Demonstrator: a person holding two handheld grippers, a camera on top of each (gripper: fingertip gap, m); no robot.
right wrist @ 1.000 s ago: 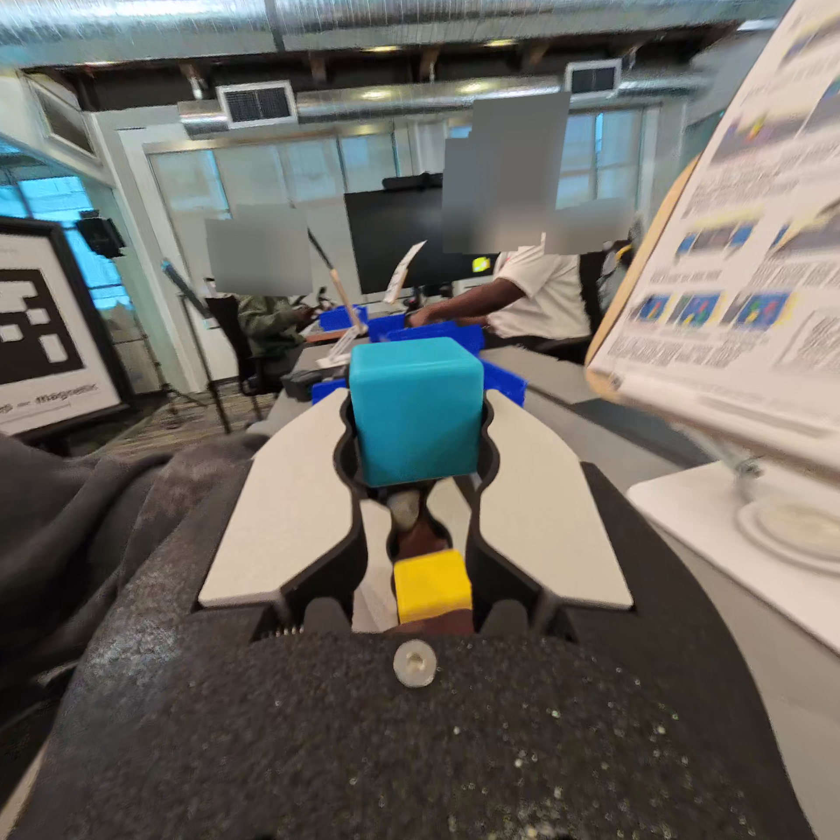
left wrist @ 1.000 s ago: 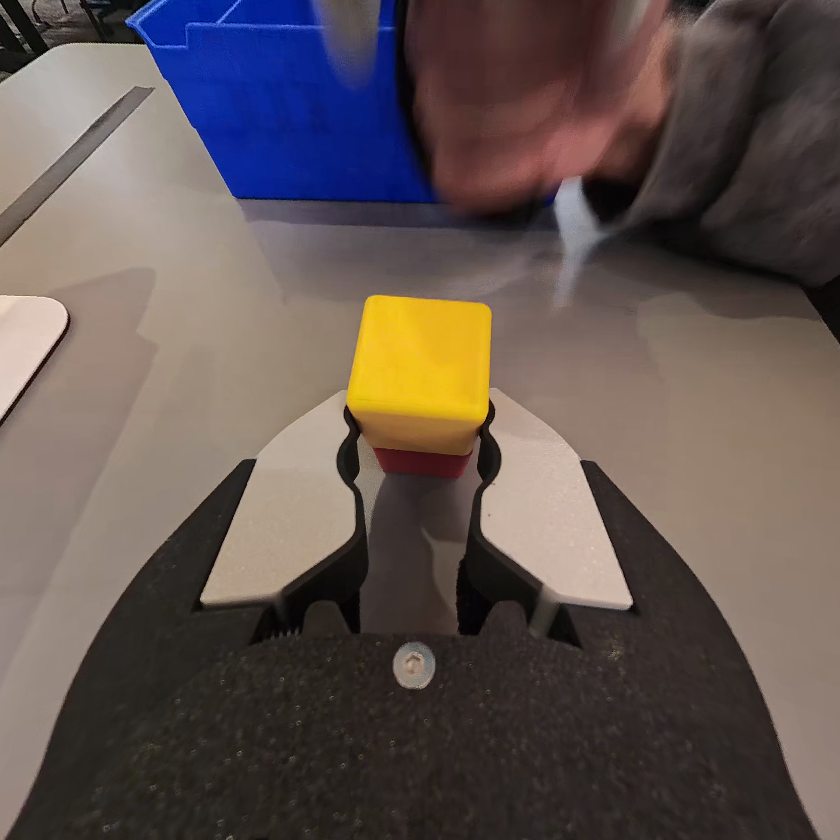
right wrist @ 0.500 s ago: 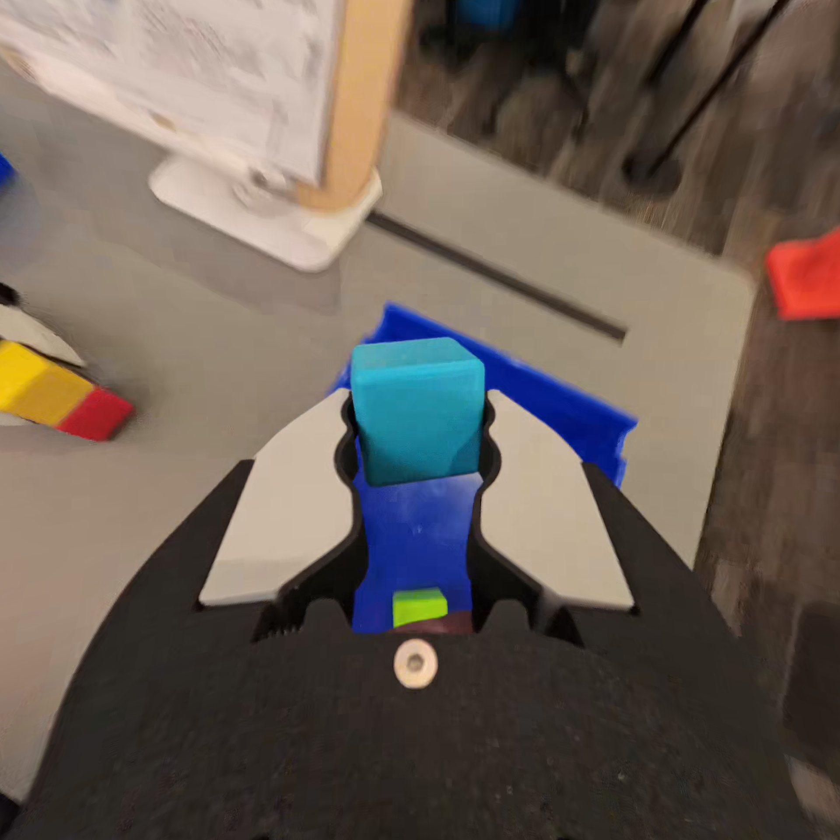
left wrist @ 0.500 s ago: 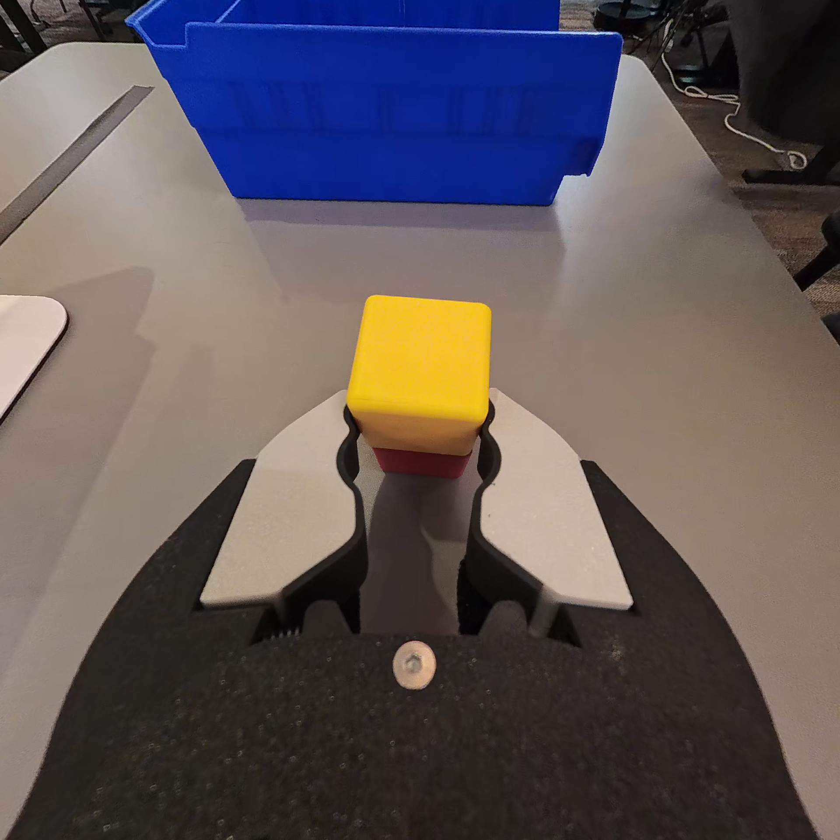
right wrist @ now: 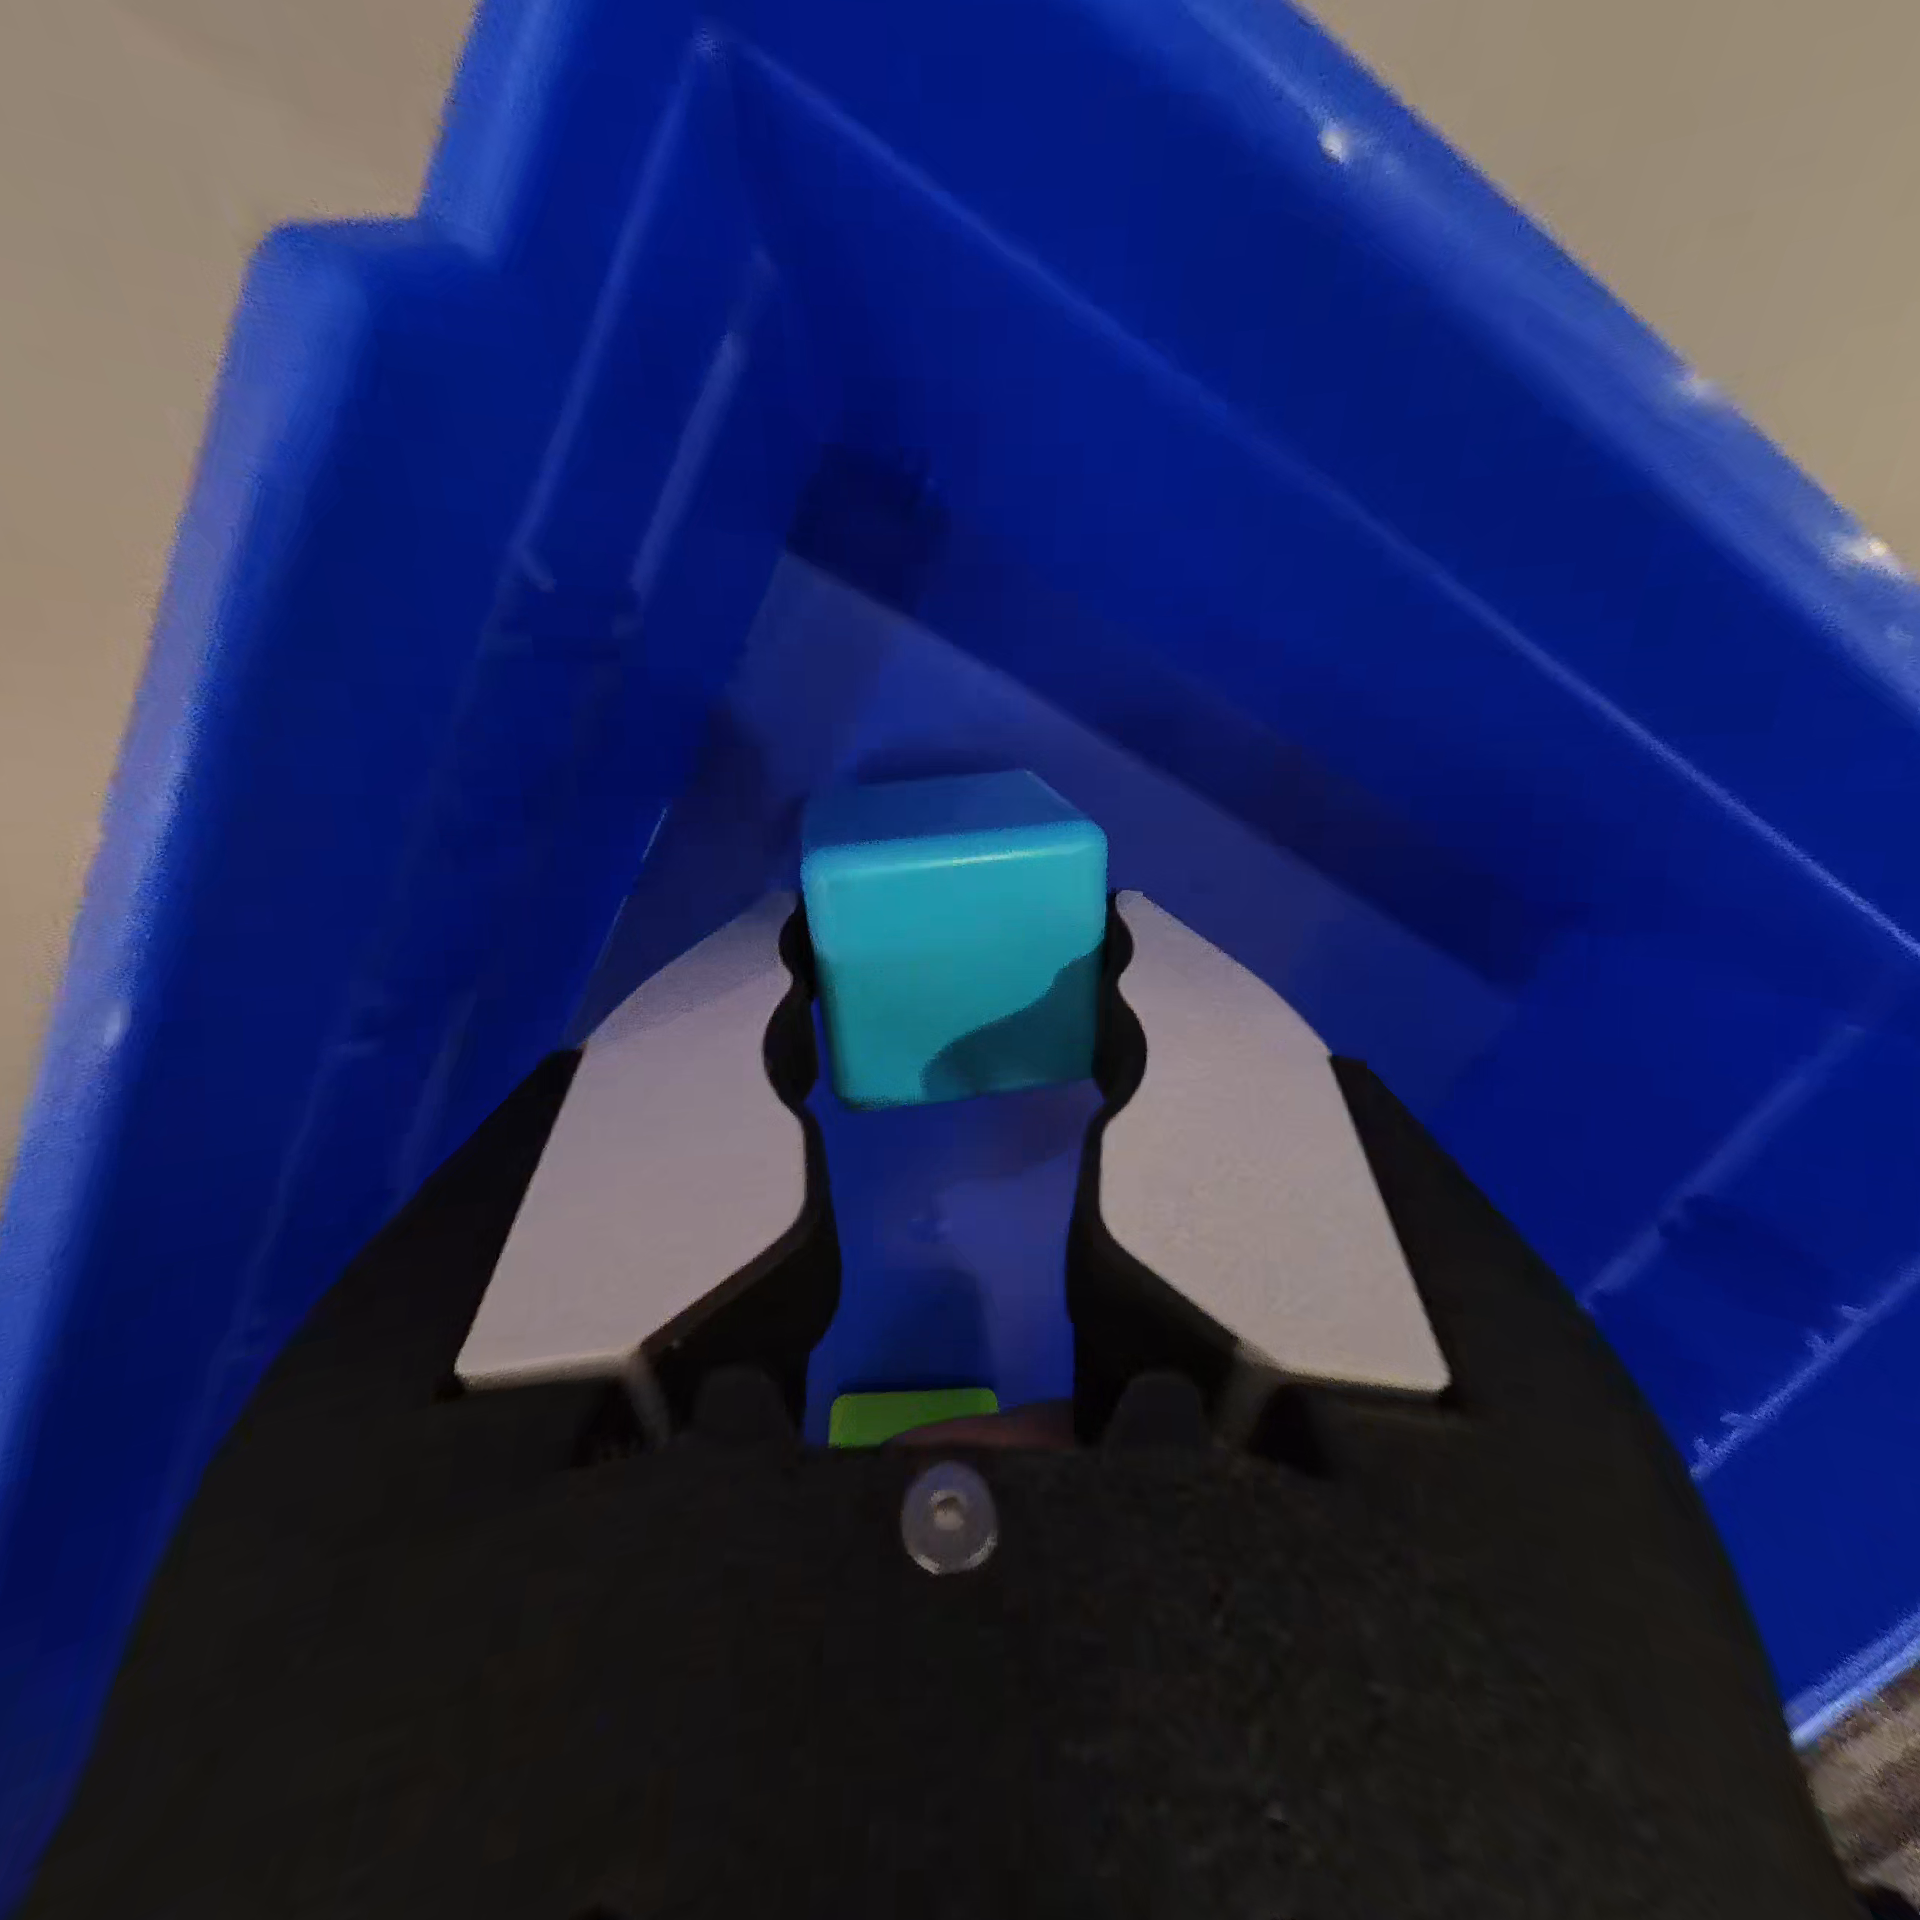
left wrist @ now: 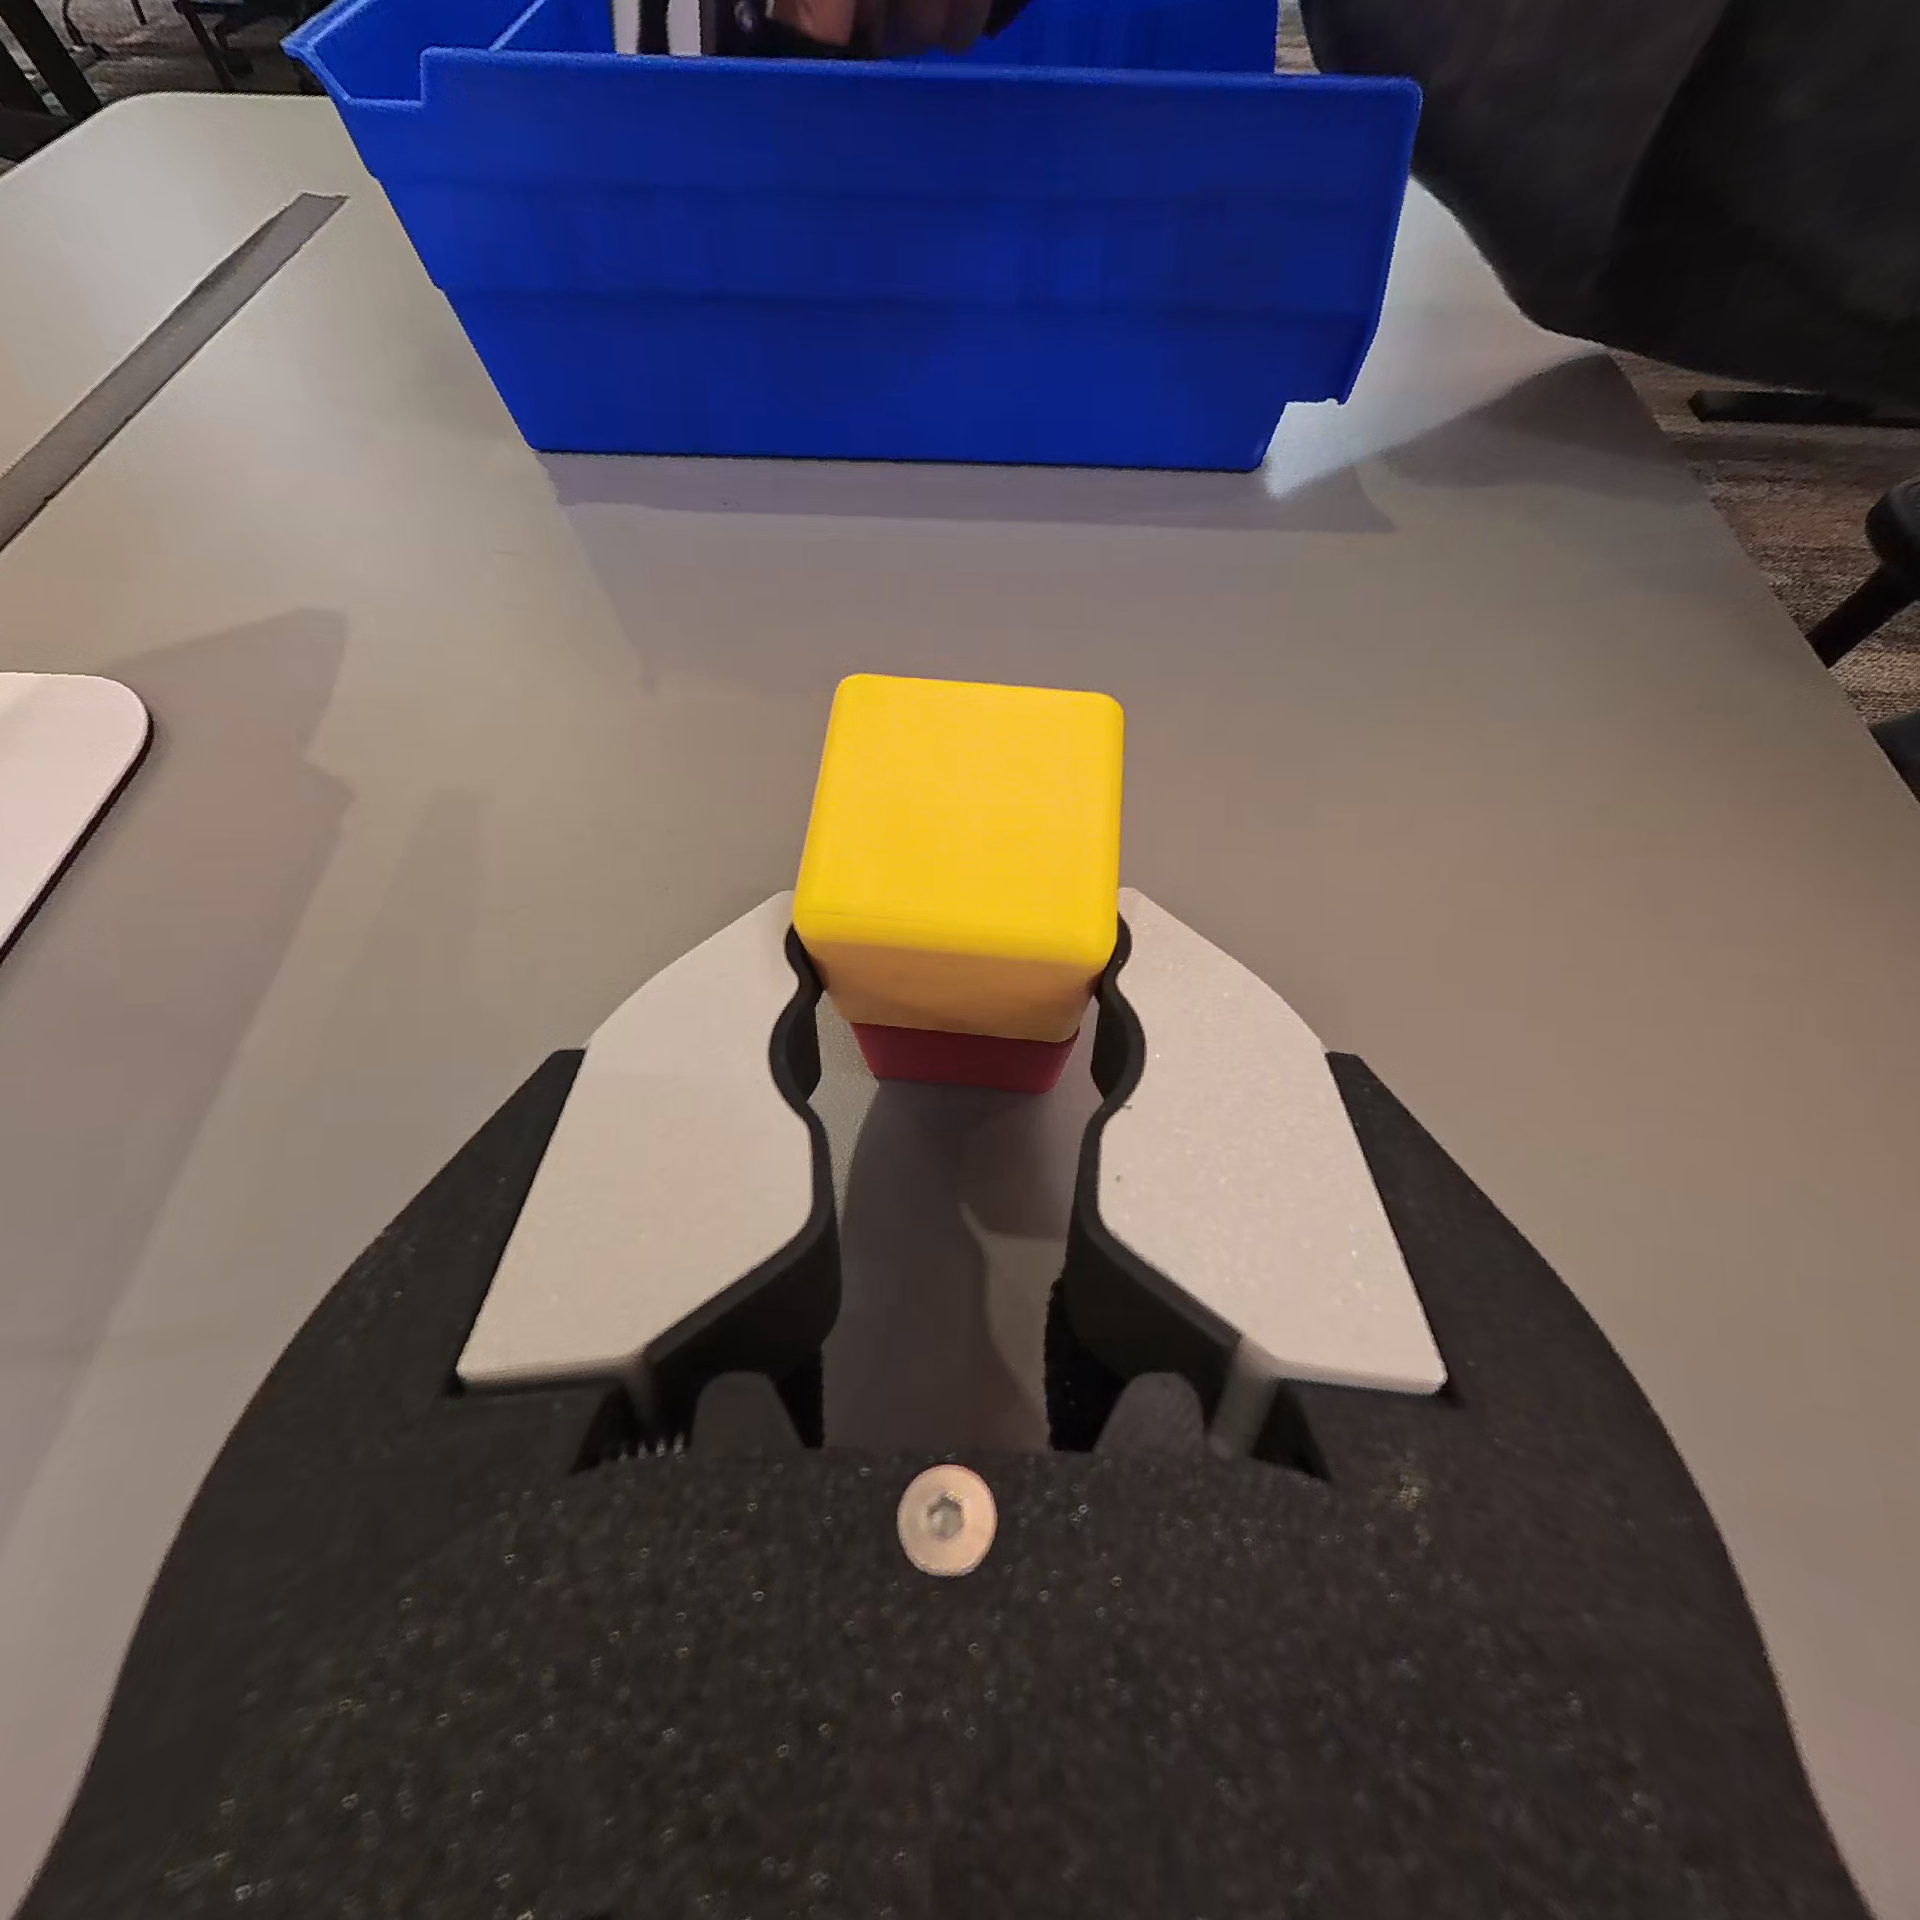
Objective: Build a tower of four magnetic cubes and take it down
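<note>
A yellow cube [left wrist: 961, 831] sits on a red cube [left wrist: 961, 1058] on the grey table [left wrist: 416, 727]. My left gripper [left wrist: 956, 961] is shut on the yellow cube, its fingertips on both sides. My right gripper [right wrist: 954, 966] is shut on a teal cube [right wrist: 951, 940] and holds it inside the blue bin [right wrist: 1351, 623], pointing down into a corner. A green cube [right wrist: 909, 1415] lies on the bin floor, partly hidden behind the right gripper's body. The bin also shows in the left wrist view [left wrist: 883, 260], beyond the stack.
A white rounded board [left wrist: 52, 790] lies at the table's left edge. A dark strip [left wrist: 177, 343] runs along the far left of the table. A grey sleeve [left wrist: 1662, 187] reaches over the bin from the right.
My right gripper has swung down with the teal cube from above the table into the blue bin. My left gripper stays on the yellow cube. The sleeve has come over the bin.
</note>
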